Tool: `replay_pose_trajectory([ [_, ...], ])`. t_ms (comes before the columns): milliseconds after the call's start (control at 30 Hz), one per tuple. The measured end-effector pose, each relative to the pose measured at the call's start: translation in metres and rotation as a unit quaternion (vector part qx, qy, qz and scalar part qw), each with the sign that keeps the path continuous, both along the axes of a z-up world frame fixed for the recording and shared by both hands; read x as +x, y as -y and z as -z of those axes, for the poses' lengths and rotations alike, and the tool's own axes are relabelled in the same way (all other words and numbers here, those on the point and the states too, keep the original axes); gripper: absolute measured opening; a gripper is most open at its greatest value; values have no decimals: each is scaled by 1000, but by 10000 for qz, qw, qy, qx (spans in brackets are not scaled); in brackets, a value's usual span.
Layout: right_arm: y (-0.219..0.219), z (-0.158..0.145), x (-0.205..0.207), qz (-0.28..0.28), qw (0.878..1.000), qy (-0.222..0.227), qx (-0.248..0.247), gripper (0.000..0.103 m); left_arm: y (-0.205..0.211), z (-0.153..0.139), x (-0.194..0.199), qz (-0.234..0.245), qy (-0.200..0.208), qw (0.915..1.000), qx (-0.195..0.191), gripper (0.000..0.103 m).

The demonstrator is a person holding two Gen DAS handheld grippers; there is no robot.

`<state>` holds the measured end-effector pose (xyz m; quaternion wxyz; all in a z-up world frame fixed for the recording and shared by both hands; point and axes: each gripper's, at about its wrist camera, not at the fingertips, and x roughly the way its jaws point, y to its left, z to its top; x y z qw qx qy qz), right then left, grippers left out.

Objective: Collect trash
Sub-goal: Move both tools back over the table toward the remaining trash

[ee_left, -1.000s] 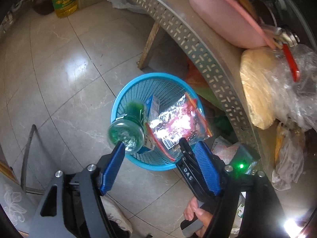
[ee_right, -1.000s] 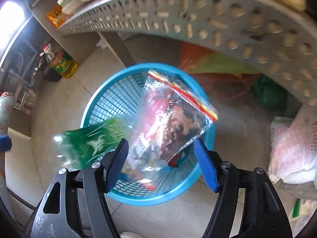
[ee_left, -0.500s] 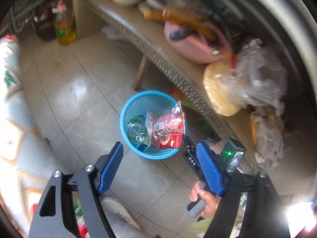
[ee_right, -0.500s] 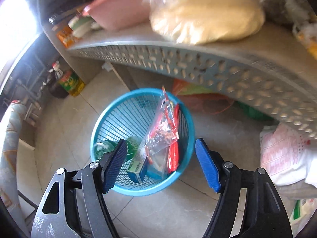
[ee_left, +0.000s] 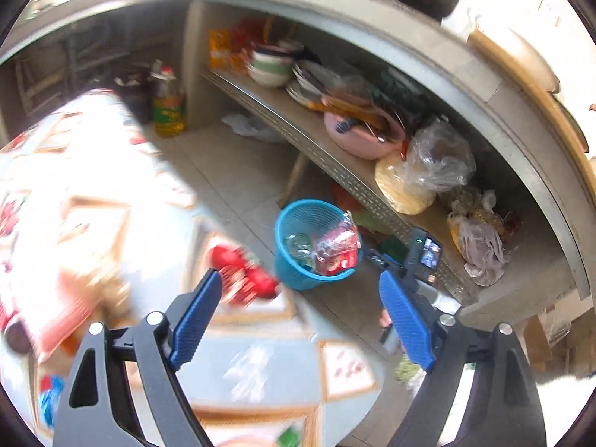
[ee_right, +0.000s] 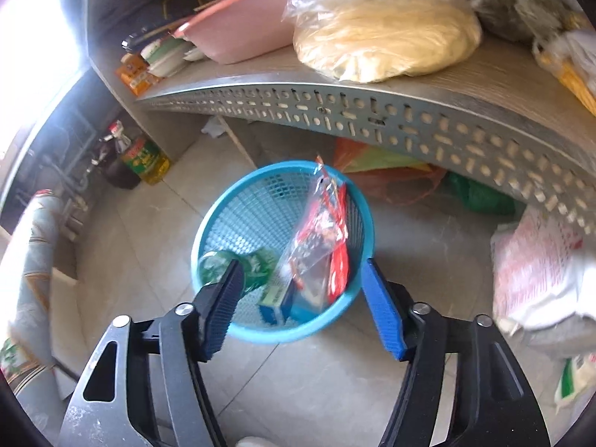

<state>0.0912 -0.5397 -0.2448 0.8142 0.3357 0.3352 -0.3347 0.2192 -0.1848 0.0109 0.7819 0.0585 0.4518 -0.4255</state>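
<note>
A blue mesh waste basket [ee_right: 238,208] stands on the tiled floor beside a low shelf; it also shows in the left wrist view [ee_left: 294,275]. In it lie a clear zip bag with red print [ee_right: 320,238], a green plastic bottle [ee_right: 212,264] and a small blue-green carton [ee_right: 275,303]. My right gripper [ee_right: 298,272] is open and empty, just above the basket's near rim. My left gripper [ee_left: 298,290] is open and empty, raised well back over a patterned tablecloth [ee_left: 260,365]. The right gripper's body [ee_left: 417,260] shows beside the basket.
A perforated metal shelf [ee_right: 372,111] holds a pink basin [ee_right: 238,33], bowls and a bag of pale noodles [ee_right: 383,29]. An oil bottle [ee_right: 147,158] stands on the floor at left. Bags lie under the shelf and at right [ee_right: 536,272]. Red items [ee_left: 242,275] lie blurred on the table.
Both grippers have pulled back from the basket, the left one far up and over the table. The zip bag and the bottle, near the jaws a second ago, now lie in the basket.
</note>
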Motion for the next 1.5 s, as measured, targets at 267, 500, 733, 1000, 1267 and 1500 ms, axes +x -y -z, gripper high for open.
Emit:
replay_pose_trajectory([
  [267, -47, -31, -49, -339, 9988, -237, -243, 43, -107, 4, -27, -835, 211, 9951, -488, 85],
  [500, -97, -104, -58, -976, 9901, -366, -942, 58, -157, 10, -43, -1272, 456, 9884, -694, 88],
  [733, -164, -197, -55, -1797, 9693, 66, -1677, 95, -191, 17, -57, -1576, 528, 9840, -635, 95],
  [1000, -234, -232, -28, -2669, 9526, -45, -1458, 95, -233, 33, -63, -2270, 428, 9711, -601, 97],
  [1267, -289, -219, -5, -3298, 9242, -481, -1863, 95, -255, 35, -68, -2359, 568, 9689, -495, 97],
  [1500, -298, -220, 0, -3553, 9234, 272, -1426, 95, -255, 38, -63, -2165, 610, 9712, -789, 98],
])
